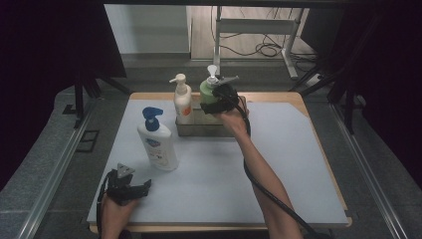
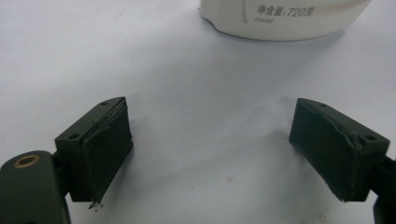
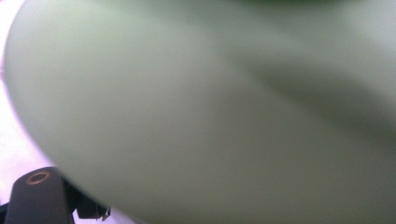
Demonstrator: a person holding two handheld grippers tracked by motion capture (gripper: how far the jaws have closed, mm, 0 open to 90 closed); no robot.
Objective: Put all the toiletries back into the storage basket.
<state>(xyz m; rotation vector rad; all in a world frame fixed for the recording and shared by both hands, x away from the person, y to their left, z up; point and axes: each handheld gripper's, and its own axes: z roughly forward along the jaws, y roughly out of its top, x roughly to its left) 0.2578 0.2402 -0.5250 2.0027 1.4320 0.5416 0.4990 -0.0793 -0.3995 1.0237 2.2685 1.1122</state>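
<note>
High view, items by size, placed relative to the clear bin (image 1: 199, 128). Table mat (image 1: 278, 169): under the bin. White bottle, blue pump (image 1: 157, 141): left of and nearer than the bin, on the mat. Cream bottle (image 1: 182, 99): upright at the bin's left end. Green pump bottle (image 1: 208, 89): over the bin's right half, clamped by the right gripper (image 1: 217, 98). Left gripper (image 2: 210, 154): well nearer, jaws wide apart, holding nothing.

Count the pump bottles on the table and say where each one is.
3. The green bottle and the cream bottle stand in the clear bin; the white bottle with the blue pump stands on the mat in front.
</note>
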